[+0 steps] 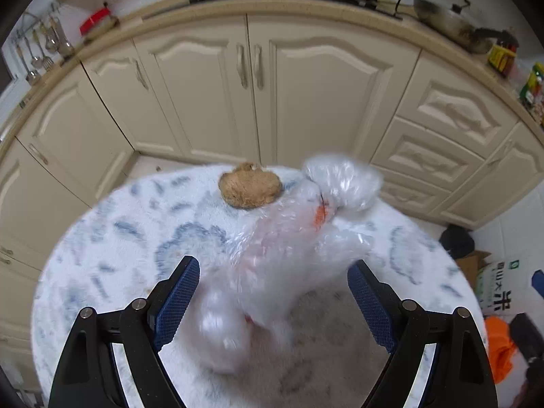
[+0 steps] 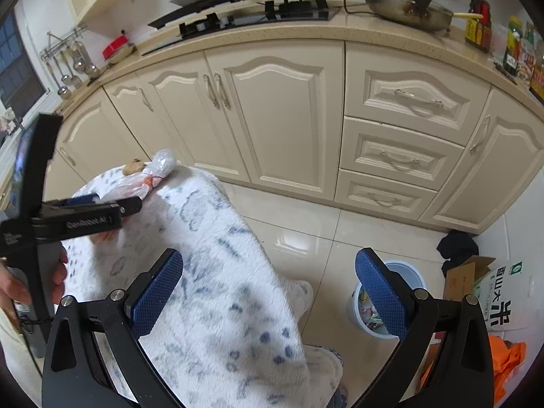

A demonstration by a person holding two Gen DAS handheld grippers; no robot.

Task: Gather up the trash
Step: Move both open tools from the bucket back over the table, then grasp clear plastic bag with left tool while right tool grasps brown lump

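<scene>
A crumpled clear plastic bag (image 1: 292,238) with orange bits inside lies on the white, blue-patterned fluffy cloth (image 1: 119,231). My left gripper (image 1: 273,292) is open, its blue pads on either side of the bag's near end, not closed on it. A brown lump of trash (image 1: 250,188) sits just behind the bag. In the right wrist view the bag (image 2: 149,178) and the brown lump (image 2: 132,167) lie at the cloth's far end, with the left gripper (image 2: 102,204) beside them. My right gripper (image 2: 268,289) is open and empty above the cloth's edge and floor. A light-blue trash bin (image 2: 413,278) with wrappers stands on the floor.
Cream kitchen cabinets (image 2: 278,119) and a counter with a stove and pan (image 2: 408,10) run behind. A cardboard box (image 2: 465,278), a rice sack (image 2: 503,295), dark cloth and an orange bag (image 2: 506,360) crowd the floor at right. Glossy tiled floor (image 2: 306,238) lies between cloth and cabinets.
</scene>
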